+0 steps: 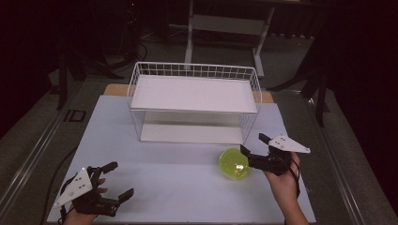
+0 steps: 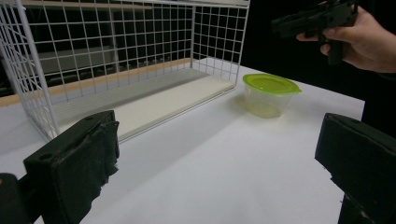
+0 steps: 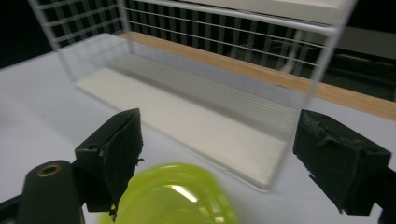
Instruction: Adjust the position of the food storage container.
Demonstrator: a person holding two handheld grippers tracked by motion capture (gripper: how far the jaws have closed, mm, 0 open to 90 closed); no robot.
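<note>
The left hand enters at the near left corner of the high view and holds the left gripper, jaws spread wide and pointing right and away, its grey plate tilted on top. The right hand comes in from the near right, forearm angled up the frame, and holds the right gripper with its jaws wide apart, pointing left. The two are well apart.
</note>
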